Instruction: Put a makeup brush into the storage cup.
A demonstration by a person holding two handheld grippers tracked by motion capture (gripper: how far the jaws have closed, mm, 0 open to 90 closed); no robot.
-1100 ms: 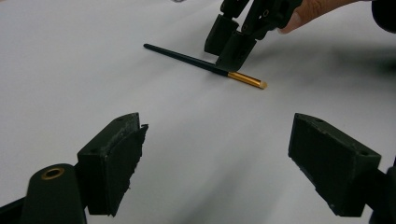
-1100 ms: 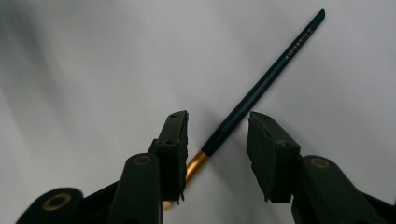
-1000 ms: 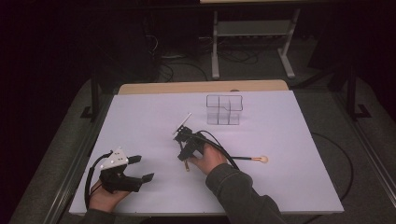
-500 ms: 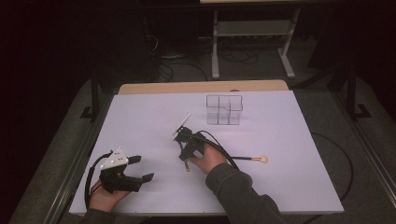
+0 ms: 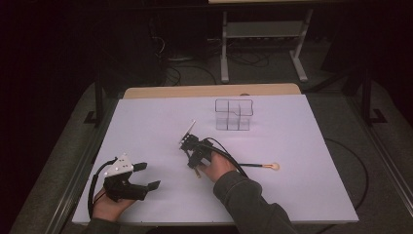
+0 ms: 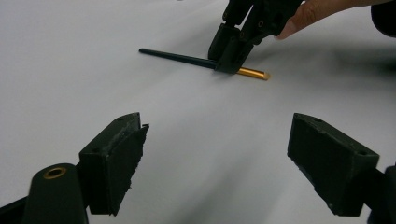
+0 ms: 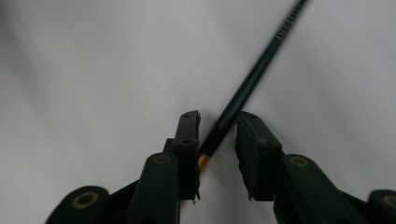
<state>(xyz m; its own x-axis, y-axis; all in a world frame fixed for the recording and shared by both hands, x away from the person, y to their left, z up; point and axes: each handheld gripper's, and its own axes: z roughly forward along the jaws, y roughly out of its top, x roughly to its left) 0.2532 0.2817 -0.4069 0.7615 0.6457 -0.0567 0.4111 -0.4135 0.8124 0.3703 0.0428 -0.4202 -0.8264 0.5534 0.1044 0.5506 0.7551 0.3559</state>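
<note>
Here, in the high view, the right gripper (image 5: 196,157) stands at mid-frame on the bench (image 5: 146,126) over a dark brush (image 5: 253,165). In the left gripper view the left gripper (image 6: 215,163) gapes empty. In the right gripper view the jaws, just closing, flank the handle unpressed; they should centre before squeezing.

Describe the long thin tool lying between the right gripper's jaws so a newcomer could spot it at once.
Start at the white table and find the right gripper near its middle. Flat between its jaws lies a slim dark brush handle, with a gold end and a round pale tip, unlike the clear compartment box behind.
</note>
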